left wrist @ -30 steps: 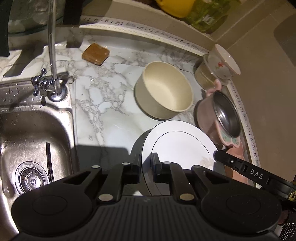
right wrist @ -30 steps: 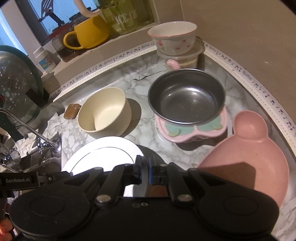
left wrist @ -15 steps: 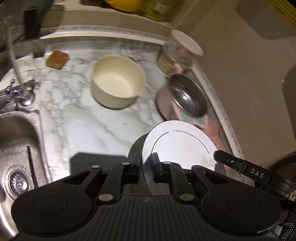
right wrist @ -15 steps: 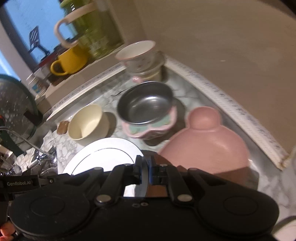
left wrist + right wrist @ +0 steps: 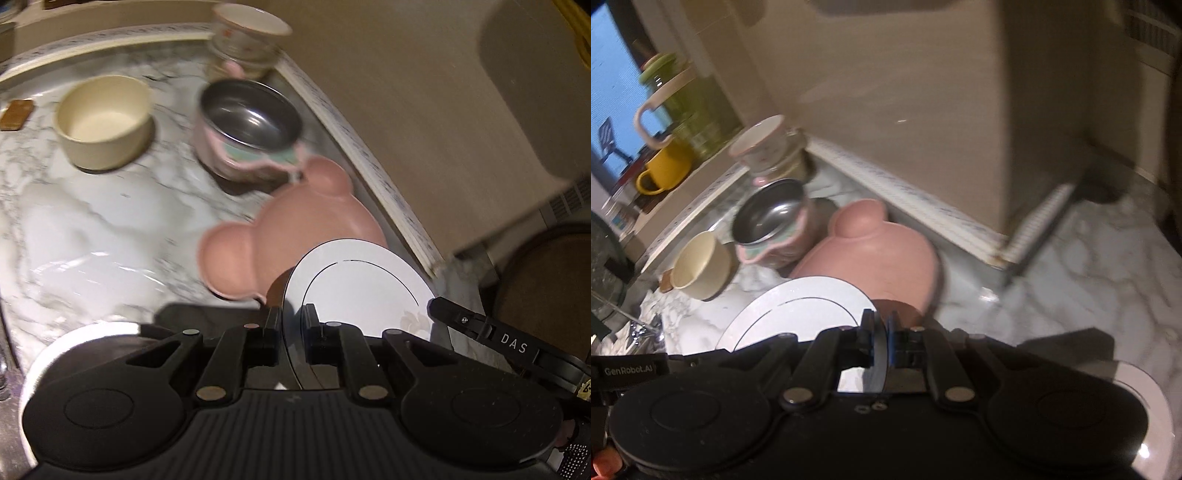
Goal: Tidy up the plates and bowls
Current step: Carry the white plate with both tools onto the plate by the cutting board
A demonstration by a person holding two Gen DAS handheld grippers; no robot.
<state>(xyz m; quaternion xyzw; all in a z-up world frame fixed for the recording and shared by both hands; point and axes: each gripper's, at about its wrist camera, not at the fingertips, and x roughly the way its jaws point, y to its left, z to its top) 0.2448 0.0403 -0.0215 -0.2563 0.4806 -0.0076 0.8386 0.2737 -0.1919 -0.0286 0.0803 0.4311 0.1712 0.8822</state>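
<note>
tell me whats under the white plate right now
The white plate, pinched at opposite rims by both grippers, hangs over the pink plate, hiding its near part. What else lies beneath is covered.

Home kitchen. Marble-patterned tabletop (image 5: 85, 229) against beige wall, trim strip along edge. Bowls out: cream bowl (image 5: 105, 120), steel bowl (image 5: 251, 123), pink bear-shaped dish (image 5: 295, 236). Yellow mug (image 5: 665, 171), green-lidded jar (image 5: 690, 110) on window ledge.
</note>
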